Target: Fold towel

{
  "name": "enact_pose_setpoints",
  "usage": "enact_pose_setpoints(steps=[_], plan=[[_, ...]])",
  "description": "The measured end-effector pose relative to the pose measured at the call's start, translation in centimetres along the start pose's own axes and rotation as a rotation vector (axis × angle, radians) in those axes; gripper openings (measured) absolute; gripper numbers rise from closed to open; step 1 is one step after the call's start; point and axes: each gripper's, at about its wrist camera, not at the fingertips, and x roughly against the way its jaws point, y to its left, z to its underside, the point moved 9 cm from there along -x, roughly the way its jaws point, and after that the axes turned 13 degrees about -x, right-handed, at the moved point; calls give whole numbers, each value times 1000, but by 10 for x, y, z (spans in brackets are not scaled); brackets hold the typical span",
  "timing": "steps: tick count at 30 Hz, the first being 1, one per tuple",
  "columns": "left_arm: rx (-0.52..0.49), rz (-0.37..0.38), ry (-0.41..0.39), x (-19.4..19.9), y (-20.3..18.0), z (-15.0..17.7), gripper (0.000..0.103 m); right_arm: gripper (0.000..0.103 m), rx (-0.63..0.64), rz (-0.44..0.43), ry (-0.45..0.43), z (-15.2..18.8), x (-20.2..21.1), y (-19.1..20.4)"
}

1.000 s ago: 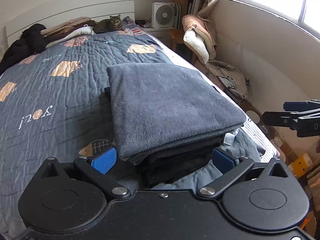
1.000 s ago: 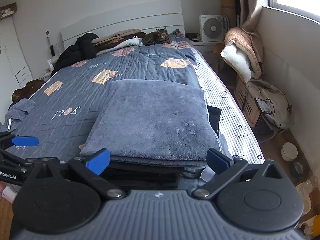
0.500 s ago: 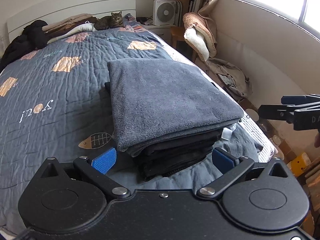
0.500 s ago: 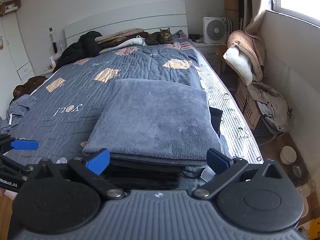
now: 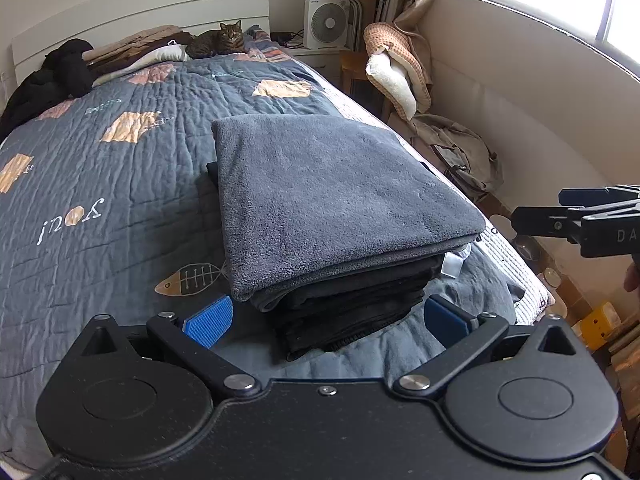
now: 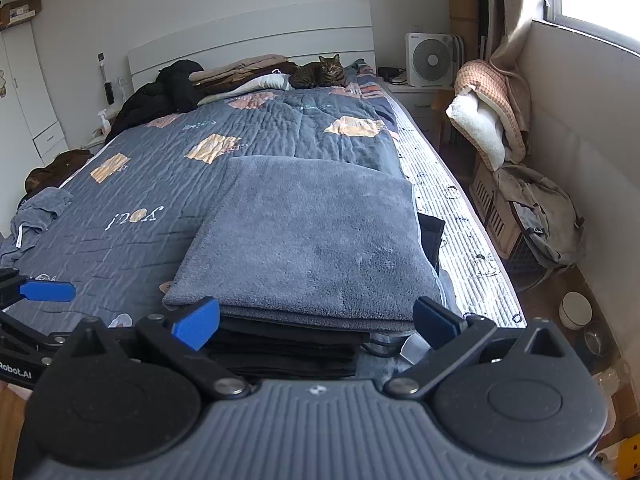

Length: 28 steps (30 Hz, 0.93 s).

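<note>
A grey towel (image 5: 332, 196) (image 6: 312, 240) lies folded flat on top of a stack of dark folded cloths (image 5: 352, 308) (image 6: 288, 348) near the foot of the bed. My left gripper (image 5: 326, 322) hovers just short of the stack's near corner, open, with nothing between its blue pads. My right gripper (image 6: 316, 322) hangs open in front of the stack's near edge, empty as well. The right gripper (image 5: 576, 216) also shows at the right edge of the left wrist view, and the left gripper (image 6: 36, 292) at the left edge of the right wrist view.
The bed carries a blue-grey patterned quilt (image 5: 100, 184) (image 6: 168, 184). A cat (image 5: 220, 42) (image 6: 320, 72) lies by the headboard beside piled clothes (image 6: 172, 92). A crumpled blue cloth (image 6: 36, 216) lies at the left bed edge. A fan (image 6: 430, 58), chair with blankets (image 6: 488, 116) and floor bowls (image 6: 576, 312) stand right.
Both grippers have drawn back from the stack and risen a little, so the towel pile sits farther off in both views. The towel itself has not moved.
</note>
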Motion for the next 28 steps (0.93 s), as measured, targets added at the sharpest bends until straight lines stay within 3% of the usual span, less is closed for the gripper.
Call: enact_pose_setpoints(steps=[22,28], plan=[[18,-1,-22,1,5,-1,103,103,-5,3,5,4,-2,0],[-3,-18,-62,5,2,-5,103,103,-11,3,11,4,-3,-2]])
